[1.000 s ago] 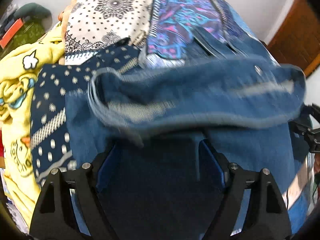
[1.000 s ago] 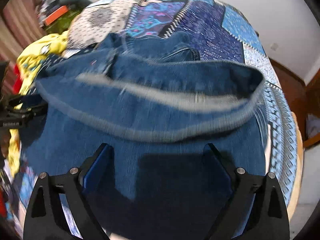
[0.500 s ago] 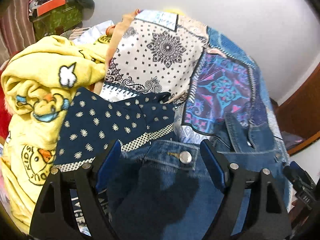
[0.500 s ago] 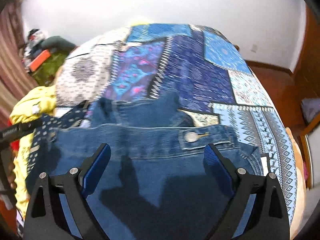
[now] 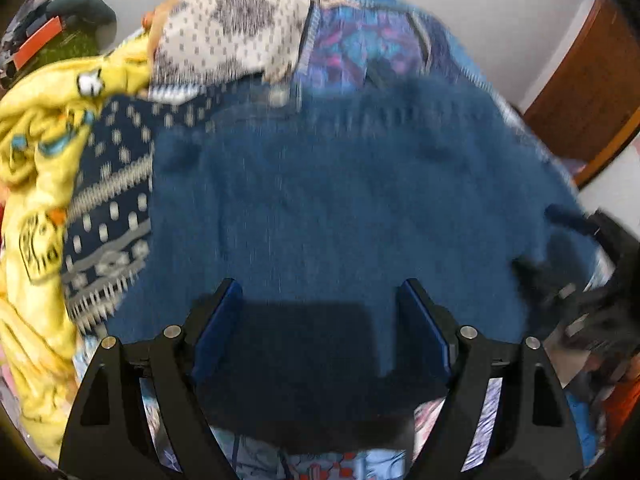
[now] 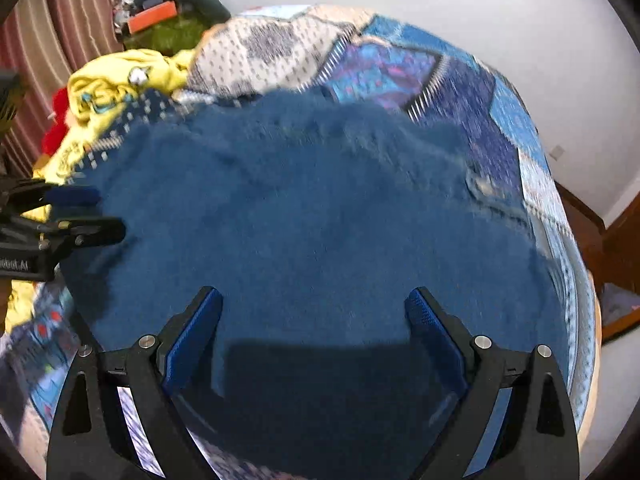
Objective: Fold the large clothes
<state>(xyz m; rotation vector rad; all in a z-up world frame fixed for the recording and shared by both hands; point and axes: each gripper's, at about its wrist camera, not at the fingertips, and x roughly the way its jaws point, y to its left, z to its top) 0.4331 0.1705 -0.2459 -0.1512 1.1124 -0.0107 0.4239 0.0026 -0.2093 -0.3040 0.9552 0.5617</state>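
Observation:
A blue denim garment (image 5: 332, 204) lies spread on the patchwork bedcover, blurred by motion; it also fills the right wrist view (image 6: 320, 224). A metal button (image 6: 482, 188) shows near its right edge. My left gripper (image 5: 320, 300) is open and empty above the denim's near part. My right gripper (image 6: 314, 304) is open and empty above the denim too. The left gripper shows at the left edge of the right wrist view (image 6: 76, 216), and the right gripper shows blurred at the right edge of the left wrist view (image 5: 576, 280).
A yellow printed blanket (image 5: 36, 184) and a navy dotted cloth (image 5: 112, 200) lie bunched at the denim's left. The patchwork bedcover (image 6: 400, 68) stretches beyond. A white wall stands behind, with a wooden door (image 5: 588, 80) at right and clutter (image 6: 160, 20) at far left.
The lifted denim edge has come down and now lies flat. Both grippers have drawn back over the garment, open throughout.

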